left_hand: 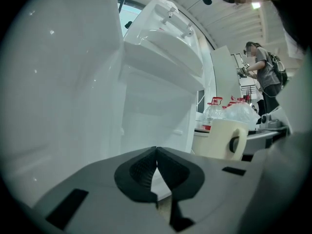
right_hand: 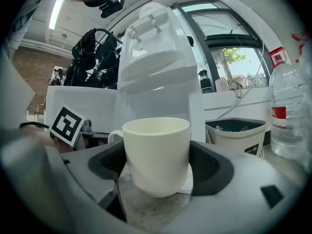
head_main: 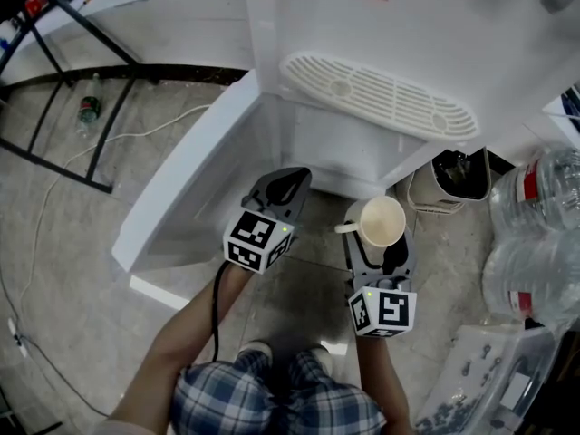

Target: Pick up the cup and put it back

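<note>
Grey stone floor (head_main: 172, 107) is spread before a white water dispenser (head_main: 362, 25), and just in front of its base the cream cup (head_main: 381, 222) is held, clear of the floor so far as can be judged. The cup is clamped across its body by the wide-set jaws of the right gripper (head_main: 379, 247), one dark pad pressed on each side of the wall. For the step in hand, carrying the cup to be set back, the grip should be kept level so that the base stays flat. The cup should then be lowered straight down until it is fully borne, and only then should the jaws be parted; the spot meant for it cannot be told. The cup is seen upright, its long axis vertical and its empty mouth turned up toward the head camera. Its handle is pointed to the person's left, free of both pads, toward the left gripper (head_main: 288, 181). That gripper is held close beside it with its jaws together on nothing. A small bin (head_main: 450, 181) and large water bottles (head_main: 544, 188) are stood to the right.
</note>
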`<state>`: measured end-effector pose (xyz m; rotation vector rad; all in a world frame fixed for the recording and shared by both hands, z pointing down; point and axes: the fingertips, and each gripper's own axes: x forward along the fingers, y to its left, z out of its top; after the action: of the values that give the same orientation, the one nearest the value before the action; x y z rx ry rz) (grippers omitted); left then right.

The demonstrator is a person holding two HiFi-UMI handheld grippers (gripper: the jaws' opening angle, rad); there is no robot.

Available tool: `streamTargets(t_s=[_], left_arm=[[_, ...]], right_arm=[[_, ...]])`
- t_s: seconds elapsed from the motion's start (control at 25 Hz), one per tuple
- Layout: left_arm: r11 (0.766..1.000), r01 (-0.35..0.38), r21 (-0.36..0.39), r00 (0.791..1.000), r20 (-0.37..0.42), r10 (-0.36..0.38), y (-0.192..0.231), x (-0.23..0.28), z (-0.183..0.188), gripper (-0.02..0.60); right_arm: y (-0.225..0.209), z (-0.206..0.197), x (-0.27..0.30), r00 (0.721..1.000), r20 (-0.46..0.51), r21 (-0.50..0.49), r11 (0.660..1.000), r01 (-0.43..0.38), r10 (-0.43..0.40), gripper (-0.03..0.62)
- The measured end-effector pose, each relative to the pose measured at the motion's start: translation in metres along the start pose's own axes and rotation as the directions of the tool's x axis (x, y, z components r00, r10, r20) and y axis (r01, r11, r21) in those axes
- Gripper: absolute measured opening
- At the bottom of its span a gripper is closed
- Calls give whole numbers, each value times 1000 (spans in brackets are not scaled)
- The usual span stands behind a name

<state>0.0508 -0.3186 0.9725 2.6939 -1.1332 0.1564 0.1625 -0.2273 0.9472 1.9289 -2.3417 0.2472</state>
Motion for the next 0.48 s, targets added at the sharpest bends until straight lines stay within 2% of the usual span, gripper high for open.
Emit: streamTargets(t_s=[0.48], left_arm=[[1000,-5,-3,1000,0,5,2,-1,0,26]], right_arm=[[1,6,11,1000,13,5,1000,3,-3,408]])
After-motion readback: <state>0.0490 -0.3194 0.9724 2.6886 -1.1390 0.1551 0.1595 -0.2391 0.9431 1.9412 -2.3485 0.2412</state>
